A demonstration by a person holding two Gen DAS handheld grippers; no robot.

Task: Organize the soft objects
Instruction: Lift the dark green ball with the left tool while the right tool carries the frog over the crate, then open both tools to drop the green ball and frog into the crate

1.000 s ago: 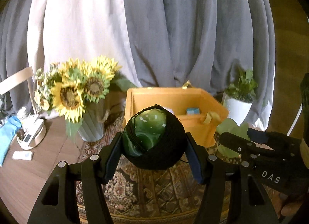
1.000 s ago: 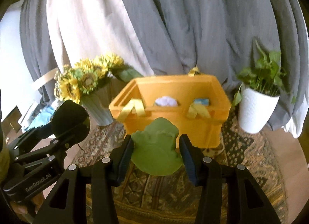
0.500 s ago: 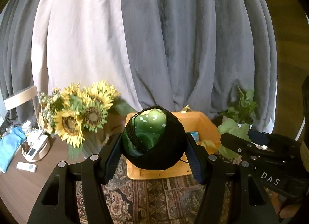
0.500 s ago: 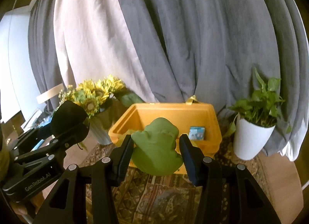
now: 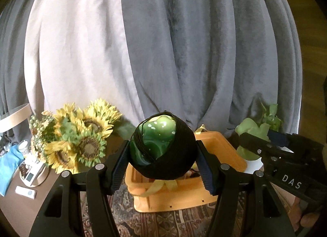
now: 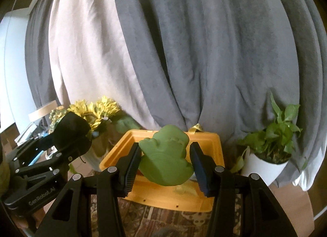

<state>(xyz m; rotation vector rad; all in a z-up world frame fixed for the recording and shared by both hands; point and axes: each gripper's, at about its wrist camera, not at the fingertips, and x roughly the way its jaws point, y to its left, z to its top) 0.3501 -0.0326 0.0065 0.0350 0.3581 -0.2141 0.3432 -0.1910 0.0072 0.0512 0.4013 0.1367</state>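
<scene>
Gripping a glossy green ball wrapped in black netting, left hand-held gripper — right hand-held gripper clamps a soft green frog-shaped toy, both above the orange plastic bin.

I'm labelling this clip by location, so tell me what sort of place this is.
Most likely a home living area, staged for recording. A patterned rug lies under an orange storage bin, floor-length grey and white curtains hang behind, and a vase of sunflowers and a potted plant flank the bin.
</scene>
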